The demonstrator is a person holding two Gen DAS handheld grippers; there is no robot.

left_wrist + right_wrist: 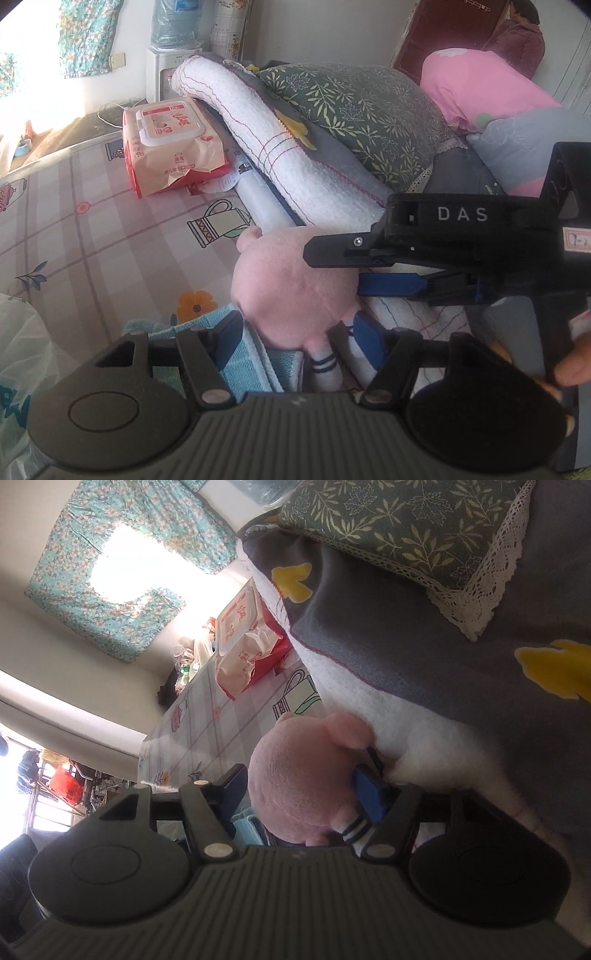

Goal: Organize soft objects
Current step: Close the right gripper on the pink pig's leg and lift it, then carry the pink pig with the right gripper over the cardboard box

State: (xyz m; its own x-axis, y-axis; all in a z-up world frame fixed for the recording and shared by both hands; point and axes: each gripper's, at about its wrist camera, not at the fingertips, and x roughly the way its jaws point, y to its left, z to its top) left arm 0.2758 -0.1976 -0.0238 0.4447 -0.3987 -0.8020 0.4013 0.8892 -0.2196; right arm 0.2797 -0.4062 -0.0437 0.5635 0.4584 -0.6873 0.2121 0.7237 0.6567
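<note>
The pink plush toy (288,291) shows only its back between the left tongs (299,338); its face is turned away. The right tongs (301,794) cover its lower body, so contact with their pads cannot be told. Beneath it, the blue knitted cloth (243,354) is mostly hidden

Daylight blows out the curtained window (122,572) to white glare; fisheye bending warps the edges, and near parts look soft.
</note>
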